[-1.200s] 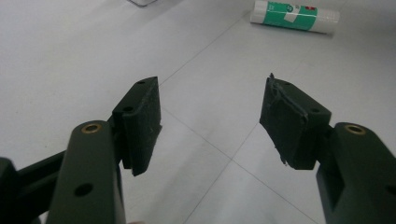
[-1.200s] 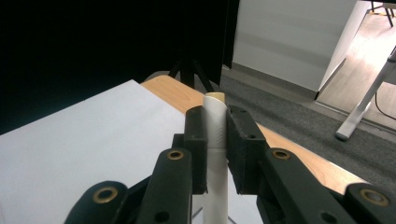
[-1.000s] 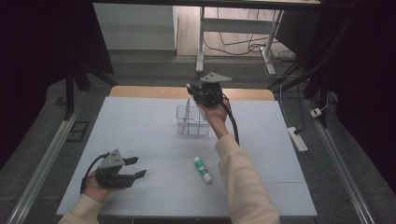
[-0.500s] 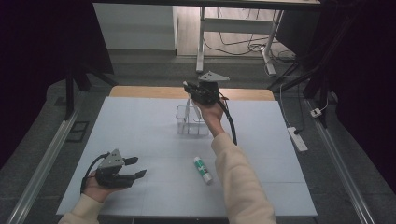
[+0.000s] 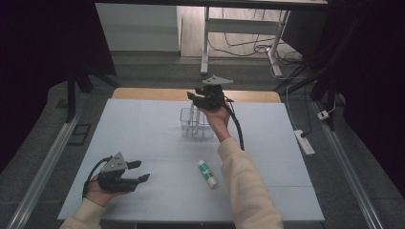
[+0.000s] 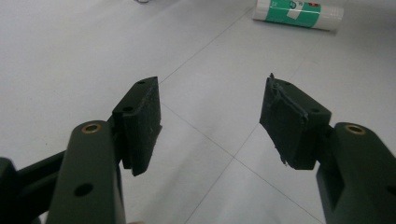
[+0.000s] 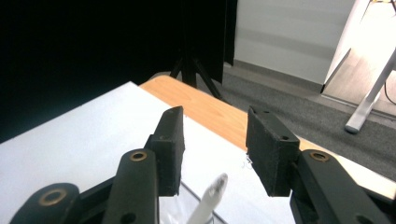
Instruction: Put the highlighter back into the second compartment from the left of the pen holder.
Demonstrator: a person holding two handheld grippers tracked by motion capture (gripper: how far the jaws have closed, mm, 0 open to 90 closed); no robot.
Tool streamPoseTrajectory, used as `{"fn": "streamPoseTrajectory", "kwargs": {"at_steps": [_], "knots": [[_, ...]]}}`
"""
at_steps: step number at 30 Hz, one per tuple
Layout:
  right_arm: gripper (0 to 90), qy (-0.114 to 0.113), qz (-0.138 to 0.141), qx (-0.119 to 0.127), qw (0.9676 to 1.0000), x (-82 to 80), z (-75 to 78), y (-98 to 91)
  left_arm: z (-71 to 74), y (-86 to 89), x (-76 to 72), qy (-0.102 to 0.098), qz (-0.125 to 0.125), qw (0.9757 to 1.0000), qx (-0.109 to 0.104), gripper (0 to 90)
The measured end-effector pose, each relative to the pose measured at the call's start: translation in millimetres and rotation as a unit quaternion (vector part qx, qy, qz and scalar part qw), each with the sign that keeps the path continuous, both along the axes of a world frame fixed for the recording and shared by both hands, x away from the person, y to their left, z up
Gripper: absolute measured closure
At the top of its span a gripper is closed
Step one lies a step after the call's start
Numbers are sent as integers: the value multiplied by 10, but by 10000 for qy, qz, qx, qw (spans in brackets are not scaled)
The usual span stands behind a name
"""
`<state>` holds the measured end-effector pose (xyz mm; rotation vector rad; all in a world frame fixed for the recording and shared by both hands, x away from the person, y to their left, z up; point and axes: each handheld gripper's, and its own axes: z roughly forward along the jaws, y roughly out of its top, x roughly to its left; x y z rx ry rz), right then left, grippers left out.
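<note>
We see a grey carpet floor [image 5: 143,67], dark curtains [image 5: 43,57] at the left and right, a white desk frame [image 5: 239,28] far, cables [image 5: 248,47] under it, a power strip [image 5: 304,141] at the right.

tube [image 5: 207,172] on table [image 5: 143,129], in front of clear rack [image 5: 196,125]

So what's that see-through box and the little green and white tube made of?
The box looks like clear hard plastic, maybe acrylic: you see the table through its walls. The tube seems white plastic with a glossy green printed label that catches the light.
</note>
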<state>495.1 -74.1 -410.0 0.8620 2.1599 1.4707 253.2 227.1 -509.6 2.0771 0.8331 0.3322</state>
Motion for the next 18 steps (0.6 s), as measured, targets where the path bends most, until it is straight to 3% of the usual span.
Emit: {"fn": "streamPoseTrajectory", "kwargs": {"at_steps": [18], "knots": [[561,180,390,-159,9990,-283,40,-341,7,-12,-6,-14,20,10000,8,382]]}}
